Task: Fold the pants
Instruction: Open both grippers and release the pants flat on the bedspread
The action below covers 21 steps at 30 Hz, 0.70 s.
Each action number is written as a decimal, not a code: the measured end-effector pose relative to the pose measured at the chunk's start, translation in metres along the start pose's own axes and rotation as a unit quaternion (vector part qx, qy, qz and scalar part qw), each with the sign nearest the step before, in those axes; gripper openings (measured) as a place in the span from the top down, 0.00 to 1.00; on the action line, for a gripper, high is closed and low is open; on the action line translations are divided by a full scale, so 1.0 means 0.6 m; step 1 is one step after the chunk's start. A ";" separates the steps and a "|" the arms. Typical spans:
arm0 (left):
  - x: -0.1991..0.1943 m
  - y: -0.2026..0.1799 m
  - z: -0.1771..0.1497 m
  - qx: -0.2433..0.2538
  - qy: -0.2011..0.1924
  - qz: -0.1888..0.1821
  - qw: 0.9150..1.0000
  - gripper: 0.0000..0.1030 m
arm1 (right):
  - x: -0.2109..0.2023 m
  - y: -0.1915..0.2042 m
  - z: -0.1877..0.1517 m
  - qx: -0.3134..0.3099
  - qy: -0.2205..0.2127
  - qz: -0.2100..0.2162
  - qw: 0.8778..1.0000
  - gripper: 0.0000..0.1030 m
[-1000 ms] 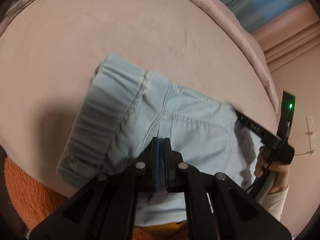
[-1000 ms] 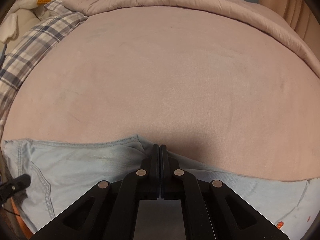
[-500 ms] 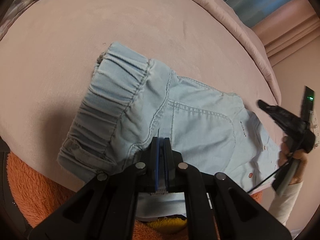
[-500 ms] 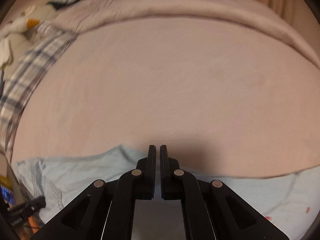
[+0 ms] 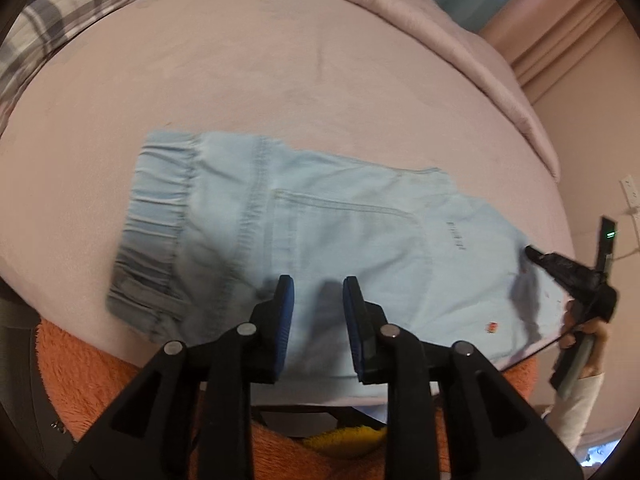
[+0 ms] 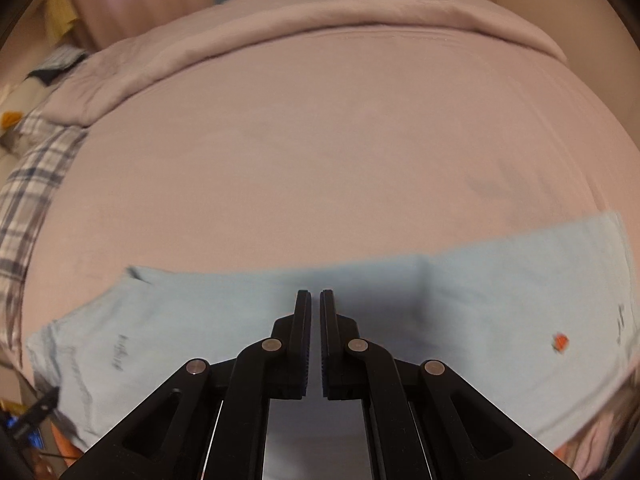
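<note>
Light blue denim, the pants lie flat on the pink bedspread just ahead of and beneath the left claw, doubled lengthwise with one leg on the other, the elastic waistband at that claw's far left. The left claw's jaws are opening, nothing between them, so the cloth looks freshly let go. The right claw is clenched and empty, hovering over the leg section, which runs off to both its sides. Judging by this, the first fold is done (edges look fairly even); the crosswise folds, hem toward waistband, are left
</note>
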State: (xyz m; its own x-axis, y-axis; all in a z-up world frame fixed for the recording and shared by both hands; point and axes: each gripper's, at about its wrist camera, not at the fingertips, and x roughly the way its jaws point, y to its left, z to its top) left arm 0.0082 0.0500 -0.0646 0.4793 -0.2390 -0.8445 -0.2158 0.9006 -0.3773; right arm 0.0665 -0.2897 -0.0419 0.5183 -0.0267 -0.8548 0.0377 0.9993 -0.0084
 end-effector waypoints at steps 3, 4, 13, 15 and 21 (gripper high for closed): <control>0.005 -0.019 0.000 0.014 0.004 -0.013 1.000 0.73 | -0.001 -0.042 -0.011 0.034 0.006 -0.016 0.999 1.00; 0.011 -0.025 -0.001 0.020 0.006 -0.010 1.000 0.73 | -0.002 -0.051 -0.012 0.042 0.007 -0.017 0.999 1.00; 0.068 -0.032 -0.004 0.016 0.036 0.018 0.999 0.71 | -0.001 -0.113 -0.036 0.079 0.019 -0.032 0.996 1.00; 0.069 -0.029 -0.003 0.009 0.038 0.014 0.999 0.69 | 0.001 -0.112 -0.039 0.076 0.017 -0.027 0.997 1.00; 0.071 -0.021 0.004 -0.001 0.041 -0.005 0.999 0.65 | 0.003 -0.120 -0.044 0.058 0.013 -0.034 0.998 1.00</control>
State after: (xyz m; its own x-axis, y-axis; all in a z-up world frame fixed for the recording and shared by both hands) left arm 0.0333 0.0295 -0.0951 0.4108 -0.2773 -0.8685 -0.2121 0.8974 -0.3868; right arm 0.0423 -0.3611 -0.0563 0.4885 -0.0915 -0.8678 0.1712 0.9852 -0.0076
